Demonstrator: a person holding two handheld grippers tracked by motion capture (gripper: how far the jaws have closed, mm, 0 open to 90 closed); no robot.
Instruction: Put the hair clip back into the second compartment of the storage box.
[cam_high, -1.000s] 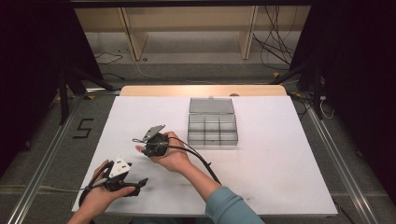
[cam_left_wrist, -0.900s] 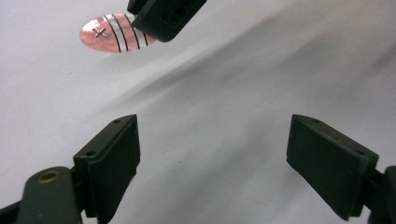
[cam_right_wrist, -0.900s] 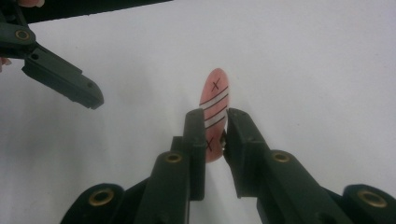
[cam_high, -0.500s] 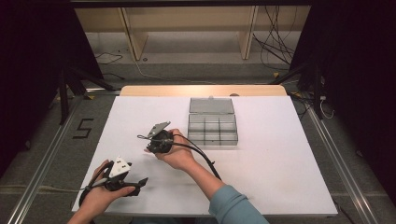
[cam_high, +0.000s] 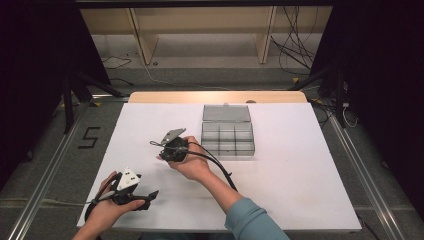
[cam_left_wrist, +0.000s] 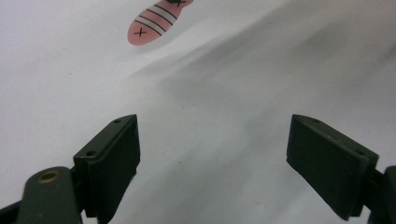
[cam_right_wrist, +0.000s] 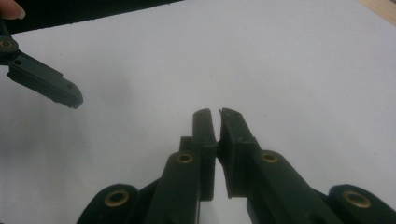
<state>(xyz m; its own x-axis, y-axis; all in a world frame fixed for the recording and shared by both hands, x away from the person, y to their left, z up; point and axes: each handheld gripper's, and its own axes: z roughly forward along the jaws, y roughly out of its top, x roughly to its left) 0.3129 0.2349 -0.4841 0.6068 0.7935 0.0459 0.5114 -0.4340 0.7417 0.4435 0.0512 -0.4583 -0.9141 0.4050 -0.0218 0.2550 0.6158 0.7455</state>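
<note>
Right tongs sit over the white worktop, left of centre, gripped in the right hand. In the right gripper view those tongs have just been closing: the black jaws are pressed together, tip to tip, nothing between them. Left tongs rest low at the near left corner in the left hand, grey three-cornered plate on top. In the left gripper view the left tongs are spread wide over bare white sheet, with a pink oval sticker with black stripes and crosses ahead. The clear plastic compartment box, lid open, stands just right of the right hand, well apart from the left tongs.
</note>
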